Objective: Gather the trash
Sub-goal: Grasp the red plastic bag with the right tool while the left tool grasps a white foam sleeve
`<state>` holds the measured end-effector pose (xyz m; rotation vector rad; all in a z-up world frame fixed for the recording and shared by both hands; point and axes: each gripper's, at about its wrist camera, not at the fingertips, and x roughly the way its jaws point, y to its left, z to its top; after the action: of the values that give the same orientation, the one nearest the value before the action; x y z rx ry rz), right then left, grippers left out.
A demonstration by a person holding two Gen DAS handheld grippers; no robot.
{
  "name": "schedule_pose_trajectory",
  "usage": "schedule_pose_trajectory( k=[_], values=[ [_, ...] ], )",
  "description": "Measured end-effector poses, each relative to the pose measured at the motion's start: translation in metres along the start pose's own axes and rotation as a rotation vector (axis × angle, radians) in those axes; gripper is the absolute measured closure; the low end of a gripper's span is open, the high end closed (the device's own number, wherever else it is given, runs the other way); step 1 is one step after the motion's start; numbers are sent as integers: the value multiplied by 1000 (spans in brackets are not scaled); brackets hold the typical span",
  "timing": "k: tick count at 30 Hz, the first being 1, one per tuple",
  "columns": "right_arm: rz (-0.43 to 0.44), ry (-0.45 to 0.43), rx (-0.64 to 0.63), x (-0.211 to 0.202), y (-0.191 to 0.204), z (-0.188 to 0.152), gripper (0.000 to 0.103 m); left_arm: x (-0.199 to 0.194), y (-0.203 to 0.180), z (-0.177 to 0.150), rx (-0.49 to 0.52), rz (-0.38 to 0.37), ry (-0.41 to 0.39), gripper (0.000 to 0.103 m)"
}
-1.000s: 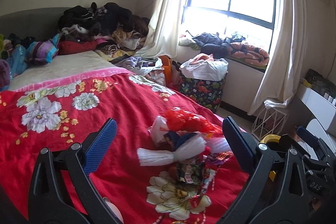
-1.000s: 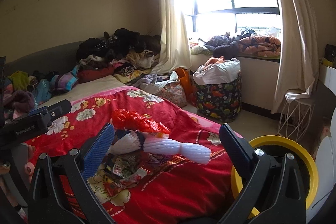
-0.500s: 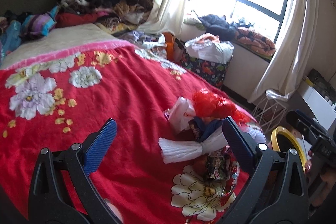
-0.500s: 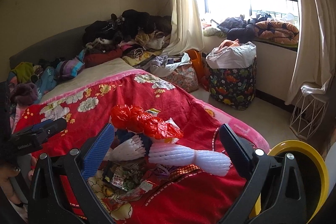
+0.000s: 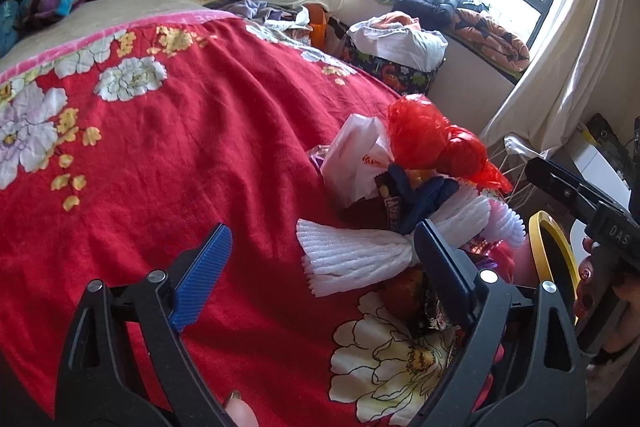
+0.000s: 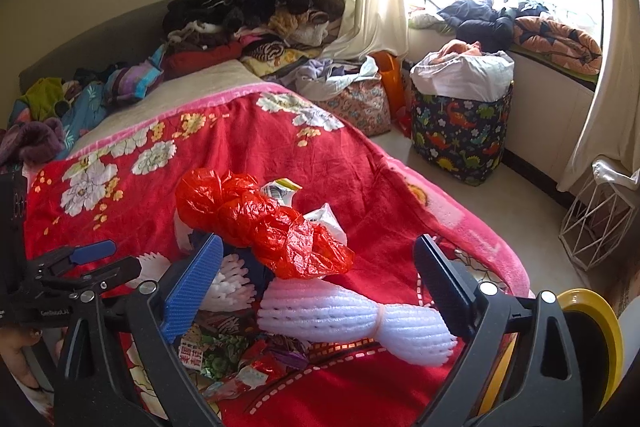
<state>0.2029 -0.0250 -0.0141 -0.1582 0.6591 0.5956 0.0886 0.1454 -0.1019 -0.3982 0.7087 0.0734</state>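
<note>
Trash (image 6: 276,267) sits piled near the bed's (image 5: 168,155) foot edge: red bag (image 6: 260,223), white foam netting (image 6: 352,319), wrappers. Left gripper (image 5: 320,259) and right gripper (image 6: 320,279) both gape wide, empty, above it.

Left claw (image 5: 322,247): black frame, blue ribbed pad, silver screws.
</note>
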Motion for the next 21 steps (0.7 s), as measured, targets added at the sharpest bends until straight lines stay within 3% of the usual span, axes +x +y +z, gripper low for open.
schedule_pose_trajectory(
  k=[6,9,11,15,18,21],
  values=[
    [20,86,-8,32,1,0,27,14,5,-5,-78,-42,50,20],
    [26,119,-26,43,3,-2,36,17,9,-9,-120,-59,67,26],
    [40,126,-42,47,5,-3,56,17,8,-10,-130,-65,76,28],
    [75,114,-55,47,9,-4,90,16,5,-13,-141,-79,80,44],
    [87,91,-57,40,11,-5,95,14,3,-15,-151,-89,86,52],
    [93,61,-50,33,13,-3,95,12,1,-15,-151,-82,84,67]
  ],
)
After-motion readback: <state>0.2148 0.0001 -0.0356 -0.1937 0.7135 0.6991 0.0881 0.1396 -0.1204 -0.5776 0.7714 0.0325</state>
